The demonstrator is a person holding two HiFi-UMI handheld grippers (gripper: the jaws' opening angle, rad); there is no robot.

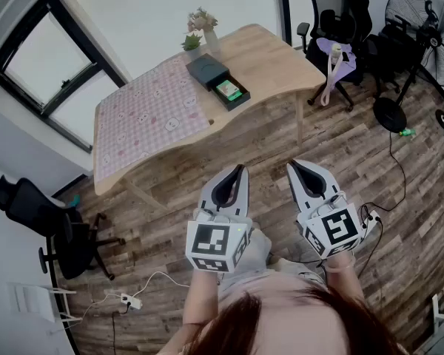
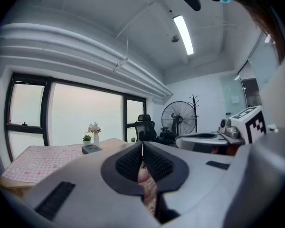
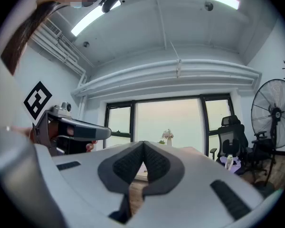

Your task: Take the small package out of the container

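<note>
Both sets of tongs are closed with nothing in them: the left tongs (image 1: 240,170) have their ribbed pads pressed together, and the right tongs (image 1: 293,166) are shut the same way. The person holds them side by side at chest height, well short of the table (image 1: 281,58), with a stretch of wooden floor (image 1: 229,143) between. I would say the task has not properly begun and this is only the approach. The dark container (image 1: 212,74) lies on the bare wood of the table, just beside the edge of the pink checked cloth (image 1: 155,109) and near the vase of flowers (image 1: 203,24) at the table's far side. The small package (image 1: 229,89) sits in the container's open end, the end nearer the person, green face up. The next move, as I judge it, calls for stepping up to the table, opening one set of tongs and bringing it down over the package, perhaps steadying the container with the other. As for writing, the package's print is too small to read. The marker cubes (image 1: 211,242) carry only black-and-white square patterns, no words.
</note>
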